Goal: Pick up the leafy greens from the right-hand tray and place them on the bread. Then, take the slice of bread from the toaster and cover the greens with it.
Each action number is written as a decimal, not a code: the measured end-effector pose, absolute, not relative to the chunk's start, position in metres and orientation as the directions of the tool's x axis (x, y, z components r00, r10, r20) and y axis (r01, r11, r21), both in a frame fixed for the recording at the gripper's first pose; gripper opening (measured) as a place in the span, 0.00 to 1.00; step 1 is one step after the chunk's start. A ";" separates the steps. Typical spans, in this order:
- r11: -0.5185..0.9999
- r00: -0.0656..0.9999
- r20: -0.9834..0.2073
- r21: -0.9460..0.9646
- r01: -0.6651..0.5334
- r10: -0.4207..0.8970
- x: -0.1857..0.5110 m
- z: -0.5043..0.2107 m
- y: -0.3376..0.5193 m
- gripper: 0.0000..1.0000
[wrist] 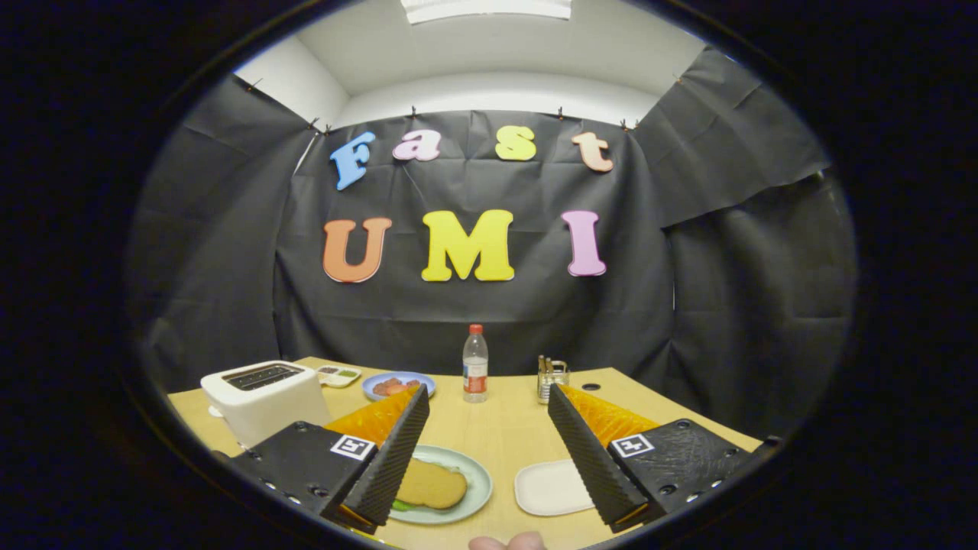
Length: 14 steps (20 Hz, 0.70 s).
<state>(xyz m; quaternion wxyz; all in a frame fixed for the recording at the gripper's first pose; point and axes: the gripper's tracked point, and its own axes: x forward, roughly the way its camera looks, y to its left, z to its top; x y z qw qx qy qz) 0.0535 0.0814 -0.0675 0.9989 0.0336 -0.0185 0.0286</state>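
My gripper point(487, 389) is open, its two fingers spread wide above the wooden table point(508, 435). A pale green plate point(479, 477) lies between the fingers, close to the left one. On it rests a slice of brown bread point(432, 483), and a bit of leafy green point(403, 505) peeks out from under the slice's near edge. A small white tray point(552, 487), its surface bare, lies beside the right finger. The white toaster point(263, 397) stands beyond the left finger with its dark slots facing up.
At the back of the table stand a blue plate of meat point(397, 384), a small sauce tray point(338, 374), a clear bottle with a red cap point(474, 363) and a metal holder point(552, 376). A person's fingertips point(508, 542) show at the near edge.
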 end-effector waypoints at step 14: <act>0.996 0.990 0.140 0.070 -0.048 0.038 -0.002 -0.029 0.020 0.96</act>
